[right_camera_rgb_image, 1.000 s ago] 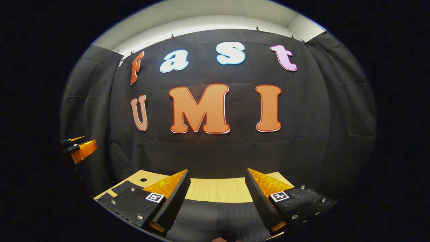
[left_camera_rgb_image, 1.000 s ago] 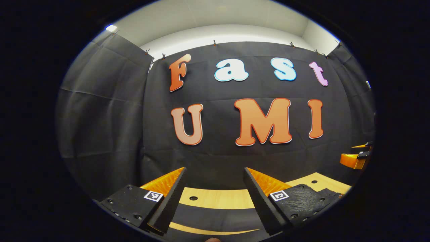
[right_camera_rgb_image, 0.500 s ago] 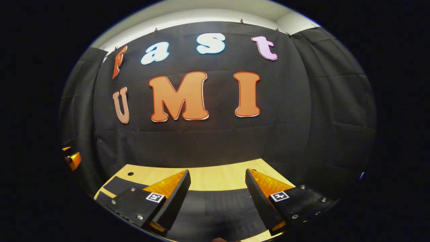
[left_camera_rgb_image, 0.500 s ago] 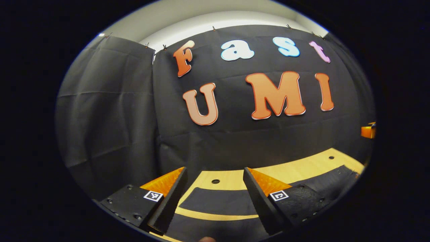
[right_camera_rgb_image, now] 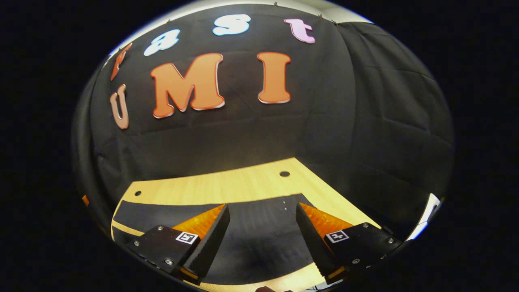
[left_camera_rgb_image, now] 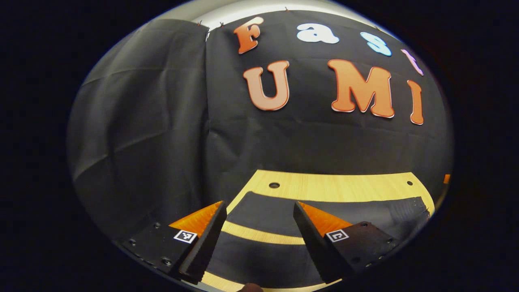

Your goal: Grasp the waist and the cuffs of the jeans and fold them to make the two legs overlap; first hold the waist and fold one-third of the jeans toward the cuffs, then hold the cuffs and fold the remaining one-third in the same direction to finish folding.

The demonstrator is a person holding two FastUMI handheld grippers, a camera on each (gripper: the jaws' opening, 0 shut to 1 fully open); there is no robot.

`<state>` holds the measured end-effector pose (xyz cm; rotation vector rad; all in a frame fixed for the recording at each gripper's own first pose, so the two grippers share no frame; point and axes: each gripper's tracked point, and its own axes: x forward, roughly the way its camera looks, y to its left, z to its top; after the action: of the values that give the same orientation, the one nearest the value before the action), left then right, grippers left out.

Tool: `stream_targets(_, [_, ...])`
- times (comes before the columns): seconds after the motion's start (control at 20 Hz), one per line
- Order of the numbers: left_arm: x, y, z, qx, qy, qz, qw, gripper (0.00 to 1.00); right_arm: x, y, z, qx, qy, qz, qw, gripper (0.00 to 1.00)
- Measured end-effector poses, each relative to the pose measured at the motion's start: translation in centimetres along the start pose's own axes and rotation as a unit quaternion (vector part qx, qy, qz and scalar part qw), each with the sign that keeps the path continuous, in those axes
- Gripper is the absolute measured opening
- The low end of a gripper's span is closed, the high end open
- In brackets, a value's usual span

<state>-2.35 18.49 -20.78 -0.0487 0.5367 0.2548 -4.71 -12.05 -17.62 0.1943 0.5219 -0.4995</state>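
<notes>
Black jeans lie flat on a light wooden table. In the left gripper view the two legs run side by side with a strip of wood between them, and the waist end is at the far right. My left gripper hangs open above the legs, holding nothing. In the right gripper view the jeans spread wide and dark under my right gripper, which is open and empty above the cloth. A small tip of the other gripper shows at the right edge of the left gripper view.
The table has small round holes near its back corners. Black cloth walls stand close behind the table and at both sides. A strip of bare wood lies between the jeans and the back wall.
Both views have tilted downward, so more of the table and the jeans shows. The left view has swung left and the right view right. Both grippers stay open.
</notes>
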Motion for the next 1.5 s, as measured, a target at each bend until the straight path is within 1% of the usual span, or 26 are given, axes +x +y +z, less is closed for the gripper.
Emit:
stream_targets(0.1, [1.3,1.4,-1.9,-0.008,0.036,-0.003,0.999,0.99,0.9,-1.7,-1.7,0.021,0.027,-0.036,0.999,0.99])
stream_targets(0.25, [2.8,3.0,-4.1,0.006,0.066,-0.009,0.998,0.99,0.7,-4.7,-5.0,0.039,0.067,-0.086,0.993,0.99])
stream_targets(0.35, [3.3,3.5,-5.2,0.011,0.090,-0.015,0.996,0.99,1.4,-6.1,-6.8,0.064,0.095,-0.102,0.988,0.99])
stream_targets(0.4, [3.7,3.7,-5.9,0.010,0.105,-0.016,0.994,0.99,1.7,-6.7,-7.6,0.083,0.109,-0.104,0.985,0.99])
stream_targets(0.45, [4.2,3.7,-6.7,0.004,0.122,-0.016,0.992,0.99,2.2,-7.1,-8.3,0.105,0.124,-0.106,0.981,0.99])
stream_targets(0.55, [4.8,4.0,-8.4,-0.013,0.155,-0.010,0.988,1.00,2.9,-8.2,-9.8,0.153,0.163,-0.109,0.969,0.99])
stream_targets(0.6, [5.2,4.1,-9.2,-0.021,0.174,-0.008,0.985,0.96,3.4,-9.0,-10.5,0.175,0.179,-0.110,0.962,0.99])
stream_targets(0.65, [5.4,4.4,-10.1,-0.026,0.193,-0.002,0.981,1.00,4.0,-9.9,-11.4,0.193,0.192,-0.114,0.955,0.99])
stream_targets(0.8, [5.9,5.3,-13.1,-0.050,0.246,0.024,0.968,1.00,5.7,-12.7,-13.5,0.224,0.229,-0.128,0.938,0.99])
stream_targets(1.0, [5.8,6.6,-16.7,-0.097,0.321,0.061,0.940,1.00,7.3,-15.8,-15.7,0.250,0.278,-0.141,0.917,0.99])
stream_targets(1.05, [6.1,7.2,-17.6,-0.110,0.334,0.068,0.933,1.00,7.4,-16.3,-16.5,0.260,0.294,-0.143,0.908,0.99])
stream_targets(1.1, [5.8,7.5,-18.7,-0.118,0.357,0.075,0.924,1.00,7.5,-16.5,-17.6,0.277,0.314,-0.145,0.896,0.99])
stream_targets(1.15, [5.8,7.8,-19.8,-0.125,0.371,0.083,0.916,1.00,7.7,-16.4,-18.4,0.301,0.333,-0.142,0.882,0.98])
stream_targets(1.2, [6.1,8.0,-20.7,-0.136,0.386,0.091,0.908,1.00,8.0,-16.4,-19.1,0.320,0.344,-0.139,0.871,0.98])
stream_targets(1.25, [5.9,7.9,-21.3,-0.150,0.400,0.098,0.899,1.00,8.4,-16.5,-19.4,0.333,0.350,-0.140,0.865,0.96])
stream_targets(1.3, [5.8,8.0,-22.1,-0.167,0.412,0.104,0.890,1.00,8.9,-16.8,-19.9,0.335,0.356,-0.145,0.860,0.95])
stream_targets(1.4, [5.4,8.4,-24.0,-0.206,0.436,0.117,0.868,1.00,9.2,-17.4,-20.2,0.329,0.361,-0.154,0.859,0.95])
stream_targets(1.45, [4.9,8.7,-24.9,-0.225,0.455,0.126,0.852,1.00,9.7,-17.5,-20.1,0.328,0.363,-0.156,0.858,0.95])
stream_targets(1.5, [5.2,8.8,-24.9,-0.246,0.463,0.134,0.841,1.00,10.0,-17.4,-20.2,0.331,0.367,-0.157,0.855,0.95])
